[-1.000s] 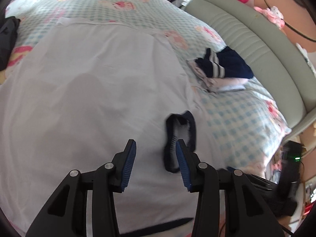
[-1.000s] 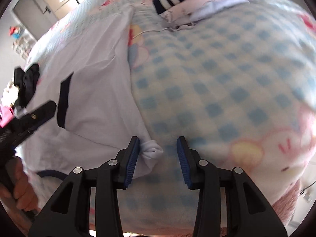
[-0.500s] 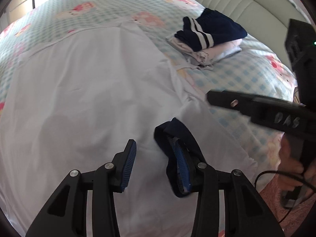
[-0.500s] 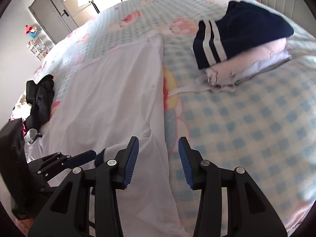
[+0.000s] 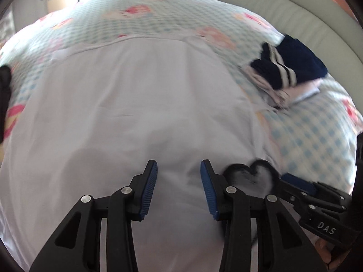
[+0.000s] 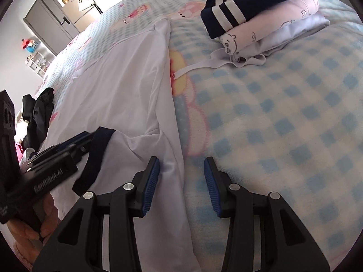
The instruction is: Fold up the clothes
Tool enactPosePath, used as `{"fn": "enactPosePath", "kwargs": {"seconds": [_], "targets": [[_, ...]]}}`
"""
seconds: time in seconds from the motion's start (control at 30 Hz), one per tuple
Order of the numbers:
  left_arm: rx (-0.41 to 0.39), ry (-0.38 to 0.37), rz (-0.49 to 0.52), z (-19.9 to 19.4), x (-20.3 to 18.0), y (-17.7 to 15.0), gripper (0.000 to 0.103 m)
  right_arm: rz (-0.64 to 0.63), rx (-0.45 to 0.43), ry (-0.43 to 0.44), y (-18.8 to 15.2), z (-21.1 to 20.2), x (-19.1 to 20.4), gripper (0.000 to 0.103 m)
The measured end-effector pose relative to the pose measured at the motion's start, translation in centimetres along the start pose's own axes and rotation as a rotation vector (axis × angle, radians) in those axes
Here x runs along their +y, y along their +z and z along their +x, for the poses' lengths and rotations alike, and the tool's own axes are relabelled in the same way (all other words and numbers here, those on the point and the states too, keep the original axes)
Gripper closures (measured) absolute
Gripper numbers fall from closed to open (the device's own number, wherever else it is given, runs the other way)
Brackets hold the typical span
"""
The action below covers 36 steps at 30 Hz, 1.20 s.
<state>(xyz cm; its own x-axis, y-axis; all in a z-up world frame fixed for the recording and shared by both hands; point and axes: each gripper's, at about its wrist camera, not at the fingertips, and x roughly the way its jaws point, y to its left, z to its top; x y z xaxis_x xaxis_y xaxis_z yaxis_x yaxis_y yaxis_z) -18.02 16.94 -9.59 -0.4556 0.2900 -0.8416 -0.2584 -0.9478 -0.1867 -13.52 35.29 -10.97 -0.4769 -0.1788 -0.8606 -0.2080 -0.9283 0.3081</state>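
Left gripper [image 5: 178, 181] is seen wide open, nothing held, fingers over the white garment [image 5: 136, 117] spread on the checked blanket [image 5: 313, 136]. Right gripper [image 6: 181, 176] is also spread wide and empty; its left finger [image 6: 150, 181] is at the garment's right edge, the right finger over bare blanket. The navy-trimmed sleeve cuff [image 5: 251, 176] lies just right of the left gripper's fingers, between both tools; contact cannot be told through blur. A folded clothes stack [image 6: 261, 15] is set far right, well apart. Dark clothing [image 6: 37, 113] is piled at far left.
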Motion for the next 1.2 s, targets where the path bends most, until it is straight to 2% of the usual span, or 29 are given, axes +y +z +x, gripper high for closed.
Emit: {"fn": "enactPosePath", "kwargs": {"seconds": [0.17,0.3,0.37,0.47,0.53,0.7,0.93,1.0,1.07,1.17,1.2], "targets": [[-0.043,-0.144,0.016,-3.1,0.1,-1.2,0.060,-0.126,-0.028,0.009,3.2,-2.6,1.3,0.060],[-0.084,-0.291,-0.043,-5.0,-0.1,-2.0,0.060,-0.104,0.019,0.037,5.3,-2.1,0.4,0.060],[-0.075,-0.348,-0.018,-4.9,-1.0,-1.9,0.057,-0.120,0.048,0.052,5.7,-1.2,0.7,0.060],[-0.016,-0.303,0.005,-3.0,-1.9,-1.5,0.053,-0.152,0.117,0.077,5.5,1.1,1.0,0.060],[0.008,-0.258,0.012,-2.1,-2.1,-1.5,0.054,-0.176,0.151,0.006,5.0,2.8,0.9,0.063],[0.065,-0.145,0.027,0.1,-2.4,-1.6,0.054,-0.115,0.102,-0.068,4.6,1.6,-1.6,0.063],[0.059,-0.145,-0.004,0.7,-2.1,-1.3,0.054,-0.037,0.014,-0.168,4.5,-1.4,-5.3,0.063],[0.059,-0.139,-0.009,0.7,-1.9,-1.6,0.054,0.020,-0.001,-0.049,4.5,-2.6,-6.0,0.063],[0.029,-0.161,-0.045,-0.2,-1.5,-1.5,0.055,0.015,-0.012,0.036,4.2,-3.5,-5.4,0.063],[-0.014,-0.237,-0.062,-1.4,-1.5,-1.0,0.055,-0.070,0.004,0.087,3.5,-4.0,-4.0,0.063],[-0.013,-0.222,-0.044,-1.3,-1.7,-0.9,0.055,-0.090,0.018,0.090,3.3,-3.4,-3.5,0.063]]}}
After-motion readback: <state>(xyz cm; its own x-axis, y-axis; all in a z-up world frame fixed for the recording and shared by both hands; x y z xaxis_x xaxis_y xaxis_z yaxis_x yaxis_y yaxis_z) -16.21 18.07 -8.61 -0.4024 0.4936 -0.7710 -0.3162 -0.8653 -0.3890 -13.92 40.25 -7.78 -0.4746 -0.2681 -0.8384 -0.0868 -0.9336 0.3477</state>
